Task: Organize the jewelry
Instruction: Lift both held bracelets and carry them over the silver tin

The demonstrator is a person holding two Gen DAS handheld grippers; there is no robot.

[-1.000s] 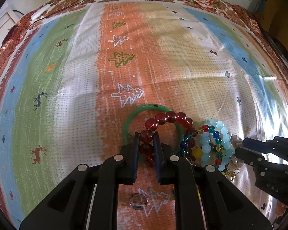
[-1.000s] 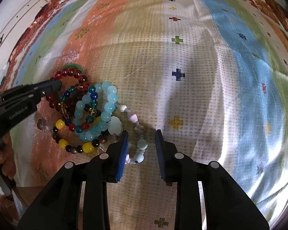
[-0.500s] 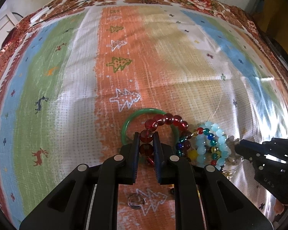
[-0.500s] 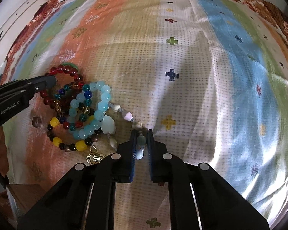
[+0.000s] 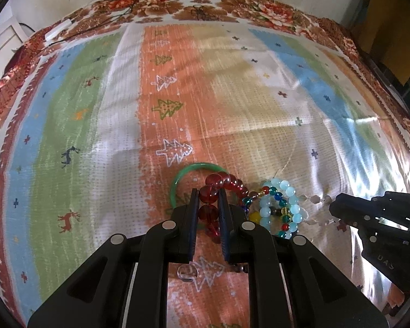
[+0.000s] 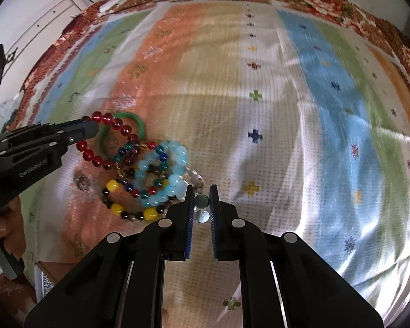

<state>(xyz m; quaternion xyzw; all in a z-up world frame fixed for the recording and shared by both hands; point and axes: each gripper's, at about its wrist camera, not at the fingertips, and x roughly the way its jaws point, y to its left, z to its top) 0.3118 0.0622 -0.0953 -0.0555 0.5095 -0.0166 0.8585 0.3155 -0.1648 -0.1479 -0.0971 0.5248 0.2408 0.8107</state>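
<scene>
A heap of jewelry lies on the striped cloth. My left gripper [image 5: 208, 195] is shut on the red bead bracelet [image 5: 227, 181], which shows lifted in the right wrist view [image 6: 106, 142]. A green bangle [image 5: 187, 176] lies under it. My right gripper [image 6: 201, 192] is shut on a pale bead strand [image 6: 201, 201], at the right edge of the heap. Light blue [image 6: 175, 164], multicolour [image 6: 153, 188] and yellow-black bead bracelets [image 6: 117, 209] are tangled between the two grippers.
A small ring [image 5: 187, 273] lies on the cloth below my left fingers; it also shows in the right wrist view [image 6: 81, 181]. The patterned cloth [image 5: 232, 95] stretches far back to a floral border. A white cabinet [image 6: 49, 19] stands at the far left.
My right gripper closed on the pale bead strand and both grippers have lifted. The red bracelet rises off the green bangle, and the heap stretches between the two grippers.
</scene>
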